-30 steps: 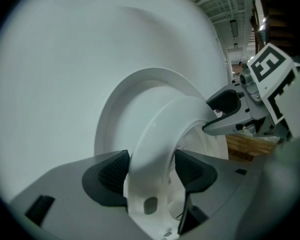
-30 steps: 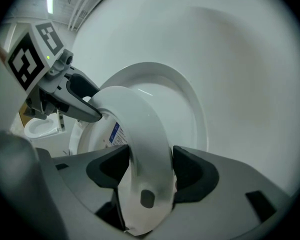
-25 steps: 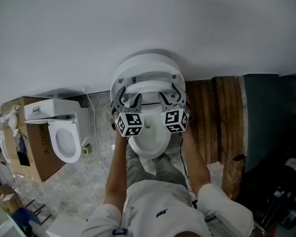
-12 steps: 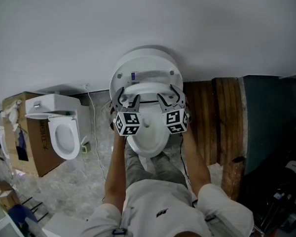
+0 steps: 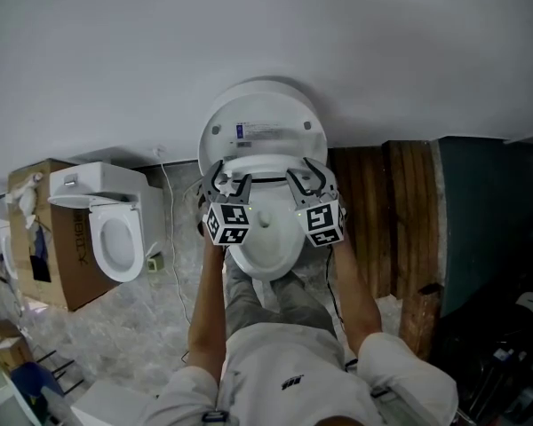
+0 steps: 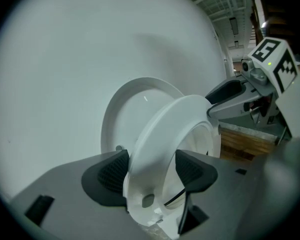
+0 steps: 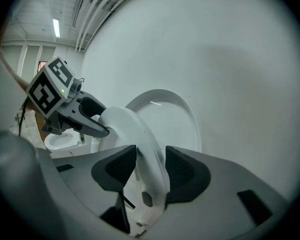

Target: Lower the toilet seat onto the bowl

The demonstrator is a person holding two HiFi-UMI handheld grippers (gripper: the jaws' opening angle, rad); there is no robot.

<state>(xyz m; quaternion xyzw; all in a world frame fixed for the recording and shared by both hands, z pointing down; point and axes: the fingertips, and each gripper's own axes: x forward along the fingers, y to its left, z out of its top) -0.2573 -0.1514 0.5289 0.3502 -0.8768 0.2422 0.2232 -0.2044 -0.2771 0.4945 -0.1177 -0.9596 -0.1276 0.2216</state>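
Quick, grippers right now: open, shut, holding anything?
Left gripper: open, jaws astride the toilet seat rim, not clamped.
Right gripper: jaws closing onto the toilet seat rim, pads meeting both faces.

— What is the ground like?
— A grey, mottled floor (image 5: 151, 327), clearest at the lower left of the head view.
— What stands on it?
— A white toilet bowl (image 5: 268, 247), set against the pale wall, with the person's legs (image 5: 249, 304) planted right in front of it. Well apart to the left is a second toilet (image 5: 115, 238), just beside a cardboard box (image 5: 62, 264).
— Anything between the two?
— A thin white cable (image 5: 171, 220) trails down across the floor. There is also a small object (image 5: 154, 262) by the second toilet's base, too small to identify.
— And on the right?
— Wooden planks (image 5: 382, 220), just beside the bowl. Whether they lie flat or lean, I cannot tell.
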